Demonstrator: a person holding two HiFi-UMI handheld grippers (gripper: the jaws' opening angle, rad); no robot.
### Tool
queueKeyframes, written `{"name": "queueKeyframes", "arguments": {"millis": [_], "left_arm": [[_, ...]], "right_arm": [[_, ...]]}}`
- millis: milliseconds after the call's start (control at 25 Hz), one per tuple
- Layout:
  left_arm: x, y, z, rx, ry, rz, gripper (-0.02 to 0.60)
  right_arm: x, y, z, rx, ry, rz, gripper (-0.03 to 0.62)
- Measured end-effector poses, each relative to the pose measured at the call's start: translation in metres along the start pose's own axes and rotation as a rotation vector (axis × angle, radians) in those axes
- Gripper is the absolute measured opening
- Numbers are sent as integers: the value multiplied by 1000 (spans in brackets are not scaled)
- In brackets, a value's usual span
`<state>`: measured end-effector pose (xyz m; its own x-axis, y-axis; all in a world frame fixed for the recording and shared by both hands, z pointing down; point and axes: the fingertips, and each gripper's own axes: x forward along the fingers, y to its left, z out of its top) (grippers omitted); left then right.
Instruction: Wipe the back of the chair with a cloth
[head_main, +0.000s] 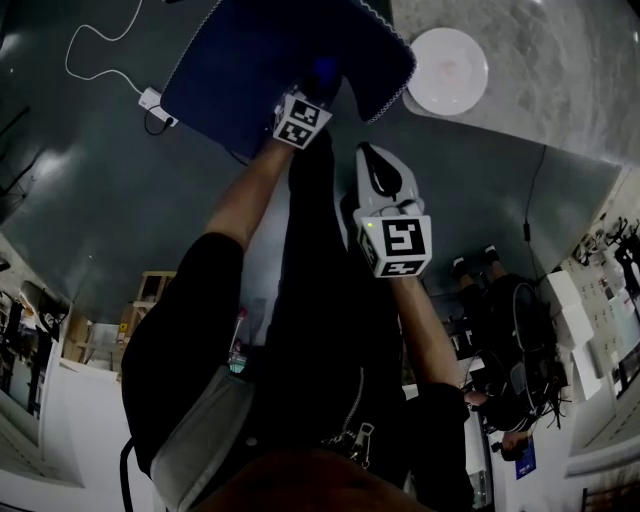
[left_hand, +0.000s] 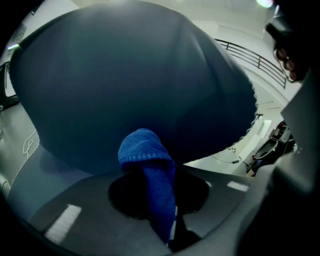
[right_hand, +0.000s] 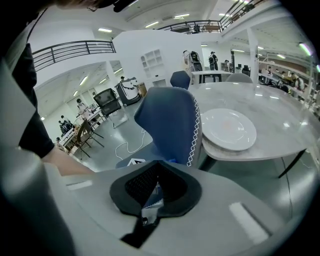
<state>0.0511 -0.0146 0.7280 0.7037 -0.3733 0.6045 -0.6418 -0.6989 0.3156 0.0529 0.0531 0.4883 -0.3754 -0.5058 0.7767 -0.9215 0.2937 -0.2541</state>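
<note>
Against the dark blue padded back of the chair (head_main: 270, 60), the left gripper (head_main: 318, 88) holds a small blue terry cloth (left_hand: 147, 165) pinched between its jaws, the folded end standing out towards the fabric. I judge the cloth light, soft and limp, so a grip on its bunched middle gives a firm pad; the chair back looks cushioned and may yield or turn under pressure. The right gripper (head_main: 378, 160) hangs apart from the chair, its jaws pressed together on nothing, near a white round plate (head_main: 447, 70) on the grey marble worktop (head_main: 560, 70). Whether the cloth truly touches the fabric I cannot tell, and the chair's seat and legs are hidden
</note>
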Motion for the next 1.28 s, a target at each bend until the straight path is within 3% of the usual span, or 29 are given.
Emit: {"name": "queueKeyframes", "arguments": {"millis": [200, 440, 800, 960, 1280], "left_arm": [[-14, -29, -5, 25, 27, -82, 80], [-49, -58, 20, 71, 42, -64, 81], [-144, -85, 57, 69, 10, 69, 81], [-189, -111, 71, 59, -27, 159, 83], [-274, -218, 113, 48, -165, 261, 84]], "right_arm": [[-3, 5, 6, -15, -29, 9, 3], [-40, -12, 24, 9, -103, 3, 3], [-96, -12, 20, -44, -155, 57, 2], [-123, -20, 23, -134, -203, 98, 2], [-211, -25, 4, -235, -302, 141, 2]]}}
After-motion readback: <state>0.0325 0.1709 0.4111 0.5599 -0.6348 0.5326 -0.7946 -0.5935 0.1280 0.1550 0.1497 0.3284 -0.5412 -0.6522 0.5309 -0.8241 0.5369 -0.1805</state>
